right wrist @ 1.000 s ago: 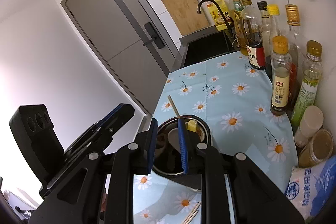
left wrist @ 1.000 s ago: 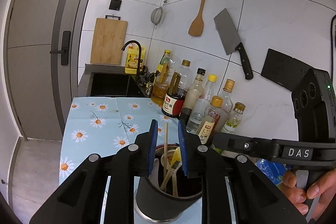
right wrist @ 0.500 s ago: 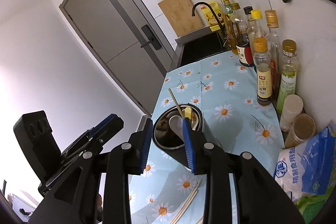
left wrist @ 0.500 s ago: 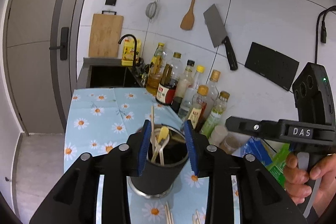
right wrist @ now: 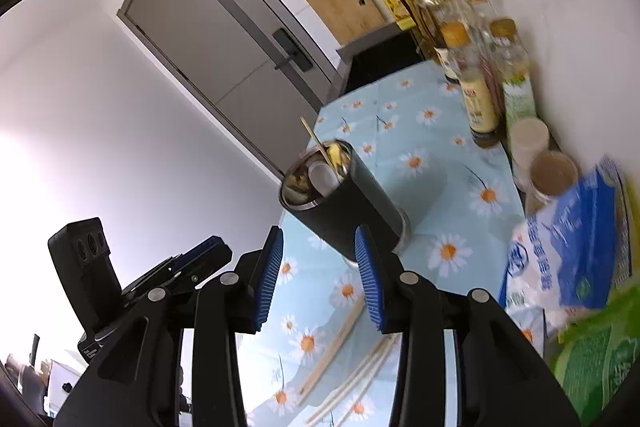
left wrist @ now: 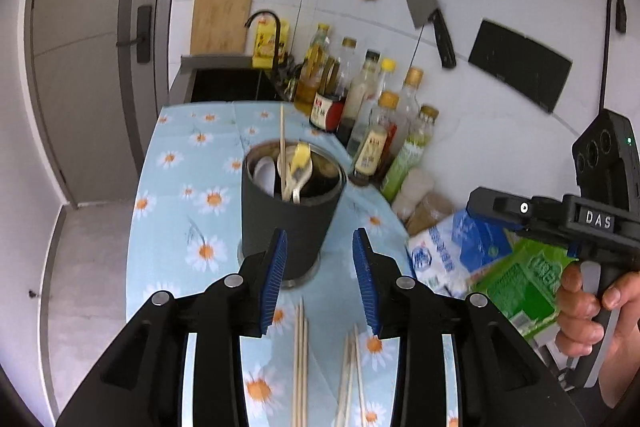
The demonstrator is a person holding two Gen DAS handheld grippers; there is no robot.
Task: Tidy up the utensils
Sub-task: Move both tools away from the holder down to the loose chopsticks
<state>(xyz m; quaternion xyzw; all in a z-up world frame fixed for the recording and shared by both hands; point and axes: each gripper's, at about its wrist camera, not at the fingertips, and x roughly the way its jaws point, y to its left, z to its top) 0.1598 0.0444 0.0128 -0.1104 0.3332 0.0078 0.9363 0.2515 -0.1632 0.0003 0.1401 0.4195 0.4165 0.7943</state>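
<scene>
A dark utensil holder (left wrist: 290, 223) stands upright on the daisy tablecloth (left wrist: 180, 219). It holds one tall chopstick (left wrist: 282, 143), a yellow-handled utensil (left wrist: 300, 157) and white spoons. My left gripper (left wrist: 320, 283) is open just short of the holder's base, with nothing between its pads. Loose chopsticks (left wrist: 300, 355) lie on the cloth under it. In the right wrist view the holder (right wrist: 352, 215) is beyond my right gripper (right wrist: 320, 275), whose jaws are opening with nothing between them. More chopsticks (right wrist: 336, 347) lie below it.
Sauce bottles (left wrist: 372, 131) line the wall on the right. In front of them are jars (right wrist: 554, 173), a blue-white bag (left wrist: 452, 251) and a green packet (left wrist: 528, 279). A black sink (left wrist: 228, 85) lies at the far end. The table's left edge drops to the floor.
Both grippers have drawn back from above the holder's mouth to near its base, and their jaws have widened. Loose chopsticks on the cloth have come into view.
</scene>
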